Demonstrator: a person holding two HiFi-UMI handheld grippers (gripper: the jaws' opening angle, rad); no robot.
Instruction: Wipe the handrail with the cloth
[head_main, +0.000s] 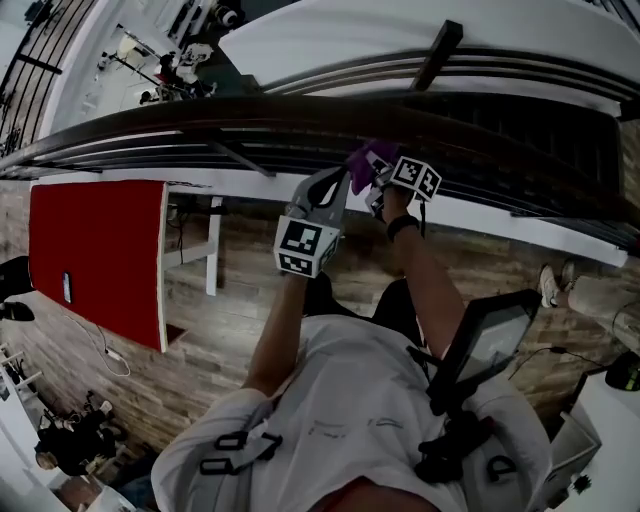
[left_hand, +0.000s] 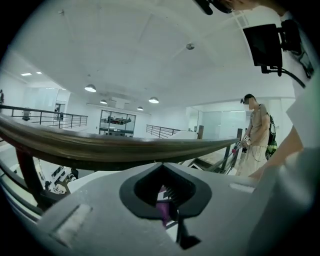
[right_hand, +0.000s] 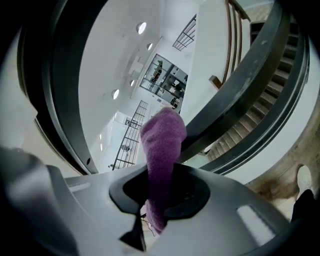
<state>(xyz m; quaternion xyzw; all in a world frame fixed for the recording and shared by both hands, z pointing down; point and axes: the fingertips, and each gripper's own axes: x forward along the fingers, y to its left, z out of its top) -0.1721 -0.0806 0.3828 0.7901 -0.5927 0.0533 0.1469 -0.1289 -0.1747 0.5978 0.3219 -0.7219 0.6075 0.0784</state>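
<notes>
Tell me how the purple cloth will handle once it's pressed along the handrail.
Probably floppy: the purple cloth, pinched in the right gripper, bunches into a soft rounded fold. Its fuzzy nap looks likely to drag rather than slip on the dark handrail. It seems light, so lifting it should take little effort.

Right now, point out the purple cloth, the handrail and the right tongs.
purple cloth (right_hand: 162, 140): right gripper view, on its upper end above the tongs.
handrail (head_main: 250, 110): head view, on its dark top surface.
right tongs (right_hand: 159, 197): right gripper view, midway between the tips, shut on the cloth.
</notes>
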